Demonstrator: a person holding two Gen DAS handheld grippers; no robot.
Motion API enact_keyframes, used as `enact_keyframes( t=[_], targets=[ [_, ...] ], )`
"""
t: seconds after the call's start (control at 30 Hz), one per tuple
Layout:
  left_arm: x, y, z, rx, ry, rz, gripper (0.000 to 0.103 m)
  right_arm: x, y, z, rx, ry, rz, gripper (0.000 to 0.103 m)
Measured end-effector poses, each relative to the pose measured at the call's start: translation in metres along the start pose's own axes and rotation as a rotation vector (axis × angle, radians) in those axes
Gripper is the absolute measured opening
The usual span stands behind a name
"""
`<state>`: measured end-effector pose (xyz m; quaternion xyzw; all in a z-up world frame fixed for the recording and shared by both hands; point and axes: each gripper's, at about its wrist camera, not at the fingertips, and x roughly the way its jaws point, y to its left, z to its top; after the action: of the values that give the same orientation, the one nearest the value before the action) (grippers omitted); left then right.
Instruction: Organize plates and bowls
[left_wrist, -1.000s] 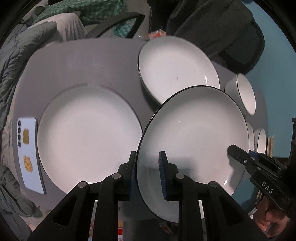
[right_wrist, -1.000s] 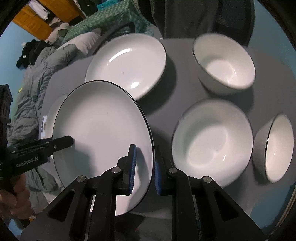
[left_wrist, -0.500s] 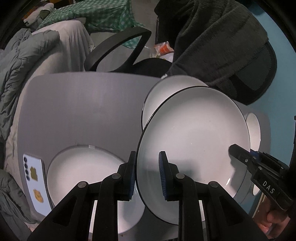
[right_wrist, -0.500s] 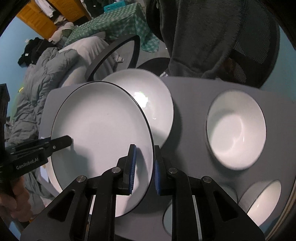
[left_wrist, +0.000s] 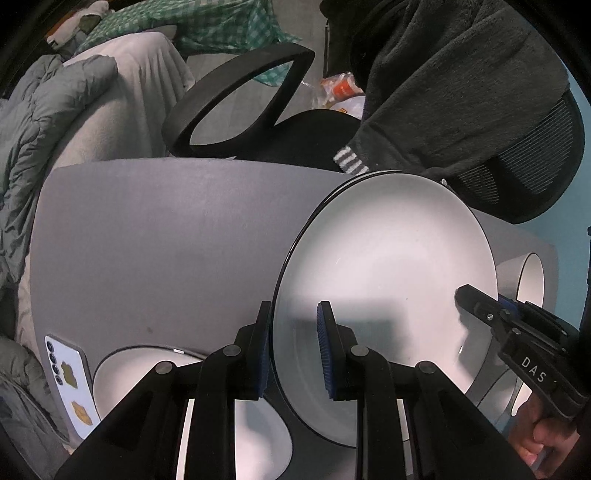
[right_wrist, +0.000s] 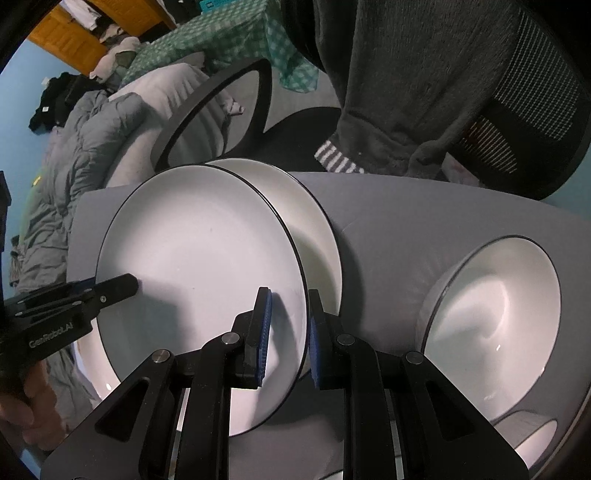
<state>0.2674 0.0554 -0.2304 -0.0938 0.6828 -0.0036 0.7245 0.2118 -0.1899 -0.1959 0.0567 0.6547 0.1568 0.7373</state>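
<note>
Both grippers pinched one plate by its black rim. The left gripper had its jaws closed across the edge at the plate's 8 o'clock; the right gripper had its jaws closed across the opposite edge, at 4 o'clock in its own view. The plate hung tilted just over a second plate lying on the grey table, its far rim lapping that one; whether they already touched could not be told.

The job looked like stacking like with like, and this plate seemed nearly home. The risks, as I judged them:

- Thin-edge grips on glazed ware could slip if either hand twisted or one let go first; the plate would then drop and chip the lower one.
- Set down off-centre, it could rock or slide toward the table's 12 o'clock edge, where a chair stood.
- The bowl at 3 o'clock sat near the right gripper and could be knocked on withdrawal.
- A phone lay at 8 o'clock, beside a big plate.
</note>
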Motion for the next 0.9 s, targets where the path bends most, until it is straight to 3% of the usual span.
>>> enact_keyframes(
  t=[0.77, 0.9],
  targets=[
    [0.013, -0.003, -0.002, 0.041, 0.009, 0.043, 0.022, 0.002, -0.005, 0.012, 0.022, 0.011, -0.062, 0.018],
    [0.012, -0.002, -0.003, 0.043, 0.013, 0.042, 0.022, 0.003, -0.003, 0.013, 0.024, 0.023, -0.063, 0.023]
  ],
)
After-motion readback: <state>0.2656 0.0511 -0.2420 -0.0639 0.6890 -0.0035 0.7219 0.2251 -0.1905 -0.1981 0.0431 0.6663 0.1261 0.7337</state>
